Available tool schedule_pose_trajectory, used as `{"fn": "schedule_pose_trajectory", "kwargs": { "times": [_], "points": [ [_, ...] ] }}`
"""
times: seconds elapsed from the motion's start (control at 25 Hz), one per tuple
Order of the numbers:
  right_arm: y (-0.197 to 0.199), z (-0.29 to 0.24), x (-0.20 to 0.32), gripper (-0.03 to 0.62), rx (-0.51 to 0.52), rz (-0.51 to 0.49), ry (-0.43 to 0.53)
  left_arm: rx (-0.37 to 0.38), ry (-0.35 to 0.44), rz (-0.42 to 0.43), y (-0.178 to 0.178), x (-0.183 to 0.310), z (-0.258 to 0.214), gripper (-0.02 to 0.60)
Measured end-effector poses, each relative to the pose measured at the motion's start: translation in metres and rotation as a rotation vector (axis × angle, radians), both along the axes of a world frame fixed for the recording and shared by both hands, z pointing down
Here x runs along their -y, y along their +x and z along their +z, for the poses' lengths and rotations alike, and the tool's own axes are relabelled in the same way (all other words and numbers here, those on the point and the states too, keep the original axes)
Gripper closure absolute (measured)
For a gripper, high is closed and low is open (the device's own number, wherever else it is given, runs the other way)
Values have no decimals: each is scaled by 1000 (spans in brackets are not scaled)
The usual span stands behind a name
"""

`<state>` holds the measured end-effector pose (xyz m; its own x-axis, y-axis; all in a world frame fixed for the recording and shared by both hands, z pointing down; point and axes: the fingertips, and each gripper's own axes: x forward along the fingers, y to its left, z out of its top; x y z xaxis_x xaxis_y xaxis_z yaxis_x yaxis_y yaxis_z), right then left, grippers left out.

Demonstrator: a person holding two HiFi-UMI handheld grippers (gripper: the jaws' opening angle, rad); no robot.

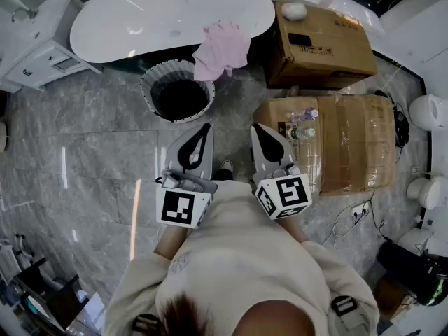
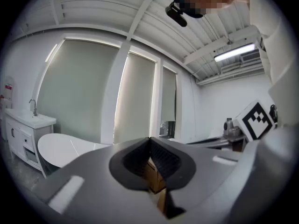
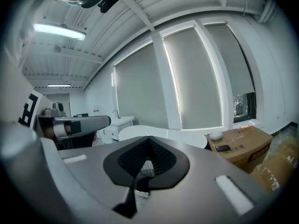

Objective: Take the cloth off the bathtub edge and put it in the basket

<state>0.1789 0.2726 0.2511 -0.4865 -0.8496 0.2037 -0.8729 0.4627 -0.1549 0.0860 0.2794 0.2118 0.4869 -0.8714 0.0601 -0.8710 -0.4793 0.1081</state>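
Observation:
A pink cloth (image 1: 222,51) hangs over the near edge of the white bathtub (image 1: 140,16). Just left of it on the floor stands a white ribbed basket (image 1: 177,91) with a dark inside. My left gripper (image 1: 207,127) and right gripper (image 1: 255,127) are held side by side in front of the person's body, short of the basket and cloth. Both point toward the tub. In the left gripper view the left gripper (image 2: 150,139) has its jaw tips together with nothing between them. In the right gripper view the right gripper (image 3: 148,138) is shut and empty too. The bathtub (image 3: 163,134) lies ahead.
A cardboard box (image 1: 318,44) stands right of the tub. A second, taped cardboard box (image 1: 350,142) with bottles (image 1: 302,123) on it is close beside my right gripper. A white vanity cabinet (image 1: 35,54) is at the left. Cables (image 1: 357,212) lie at the right.

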Motion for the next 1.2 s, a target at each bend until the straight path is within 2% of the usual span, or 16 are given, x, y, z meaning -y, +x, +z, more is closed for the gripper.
{"fn": "schedule_pose_trajectory", "kwargs": {
  "times": [0.92,1.08,1.2],
  "points": [
    [9,-5,-10,594,30,2,19,4,24,2,1,-9,-12,574],
    [7,-4,-9,594,34,7,15,72,50,13,-9,-6,-3,574],
    [6,-4,-5,595,37,11,14,25,26,7,-9,1,-6,574]
  ]
}}
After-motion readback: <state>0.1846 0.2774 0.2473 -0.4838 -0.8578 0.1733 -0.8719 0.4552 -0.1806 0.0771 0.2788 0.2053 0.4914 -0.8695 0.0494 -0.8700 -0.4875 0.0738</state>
